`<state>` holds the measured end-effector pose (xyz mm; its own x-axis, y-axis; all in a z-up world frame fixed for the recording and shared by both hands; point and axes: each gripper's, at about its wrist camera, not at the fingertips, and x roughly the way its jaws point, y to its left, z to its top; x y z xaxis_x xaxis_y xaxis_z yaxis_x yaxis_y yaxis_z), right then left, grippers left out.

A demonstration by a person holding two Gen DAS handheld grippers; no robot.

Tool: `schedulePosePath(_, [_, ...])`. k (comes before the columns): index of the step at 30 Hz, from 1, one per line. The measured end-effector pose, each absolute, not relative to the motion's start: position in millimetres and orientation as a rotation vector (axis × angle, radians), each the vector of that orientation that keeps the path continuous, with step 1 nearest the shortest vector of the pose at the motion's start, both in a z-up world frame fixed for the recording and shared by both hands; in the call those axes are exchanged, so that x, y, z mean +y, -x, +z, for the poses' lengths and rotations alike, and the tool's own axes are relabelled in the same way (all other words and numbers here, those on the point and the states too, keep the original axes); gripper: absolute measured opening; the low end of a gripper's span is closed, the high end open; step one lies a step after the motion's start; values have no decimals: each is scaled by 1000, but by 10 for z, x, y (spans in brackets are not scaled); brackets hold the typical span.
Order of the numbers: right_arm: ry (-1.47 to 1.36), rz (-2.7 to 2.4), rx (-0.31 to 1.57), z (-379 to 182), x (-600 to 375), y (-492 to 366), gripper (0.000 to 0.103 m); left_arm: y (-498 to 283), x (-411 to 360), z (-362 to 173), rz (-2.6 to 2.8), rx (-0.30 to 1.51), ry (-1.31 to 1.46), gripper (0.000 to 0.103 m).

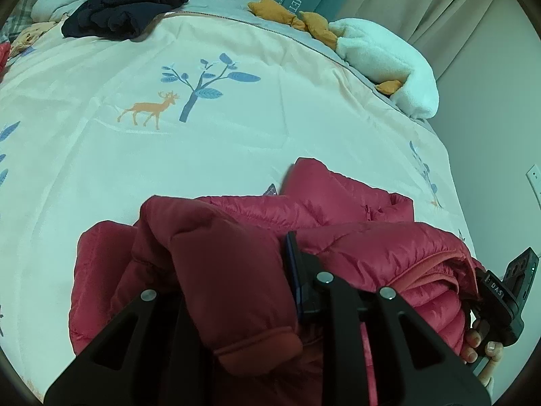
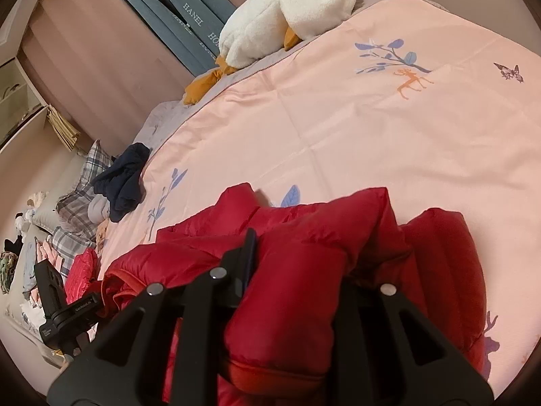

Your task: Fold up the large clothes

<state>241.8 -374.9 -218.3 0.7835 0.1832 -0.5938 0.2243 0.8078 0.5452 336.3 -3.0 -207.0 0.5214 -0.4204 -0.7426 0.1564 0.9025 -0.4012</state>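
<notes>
A red puffer jacket point(image 1: 355, 237) lies bunched on the near part of the pale pink bedcover point(image 1: 169, 155). My left gripper point(image 1: 233, 264) is shut on one of its sleeves, whose cuff point(image 1: 260, 345) hangs toward the camera. The blue-padded finger point(image 1: 292, 270) shows; the other is hidden under the fabric. In the right wrist view the red jacket point(image 2: 439, 253) fills the foreground. My right gripper point(image 2: 304, 264) is shut on another thick sleeve with its cuff point(image 2: 277, 372) near the lens. One finger point(image 2: 248, 253) is visible there. Each view catches the other gripper at its edge, held by a hand point(image 1: 480, 345).
A dark navy garment point(image 1: 128, 0) point(image 2: 125, 182) sits crumpled at the far side of the bed. A white plush goose point(image 1: 389, 61) point(image 2: 287, 10) with orange feet lies by the headboard. Plaid pillows point(image 2: 77, 199) and more clothes are beyond the bed's left side. A wall point(image 1: 490, 135) borders the bed.
</notes>
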Motion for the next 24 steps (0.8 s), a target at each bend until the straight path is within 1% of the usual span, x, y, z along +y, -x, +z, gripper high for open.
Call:
schedulePosePath(11, [-659, -24, 747, -2172, -3772, -2522, 19, -3410, -26, -2077, -350, 987, 308, 23])
schedulePosePath(24, [-692, -54, 753, -2169, -3772, -2531, 20, -3414, -98, -2049, -310, 989, 259, 23])
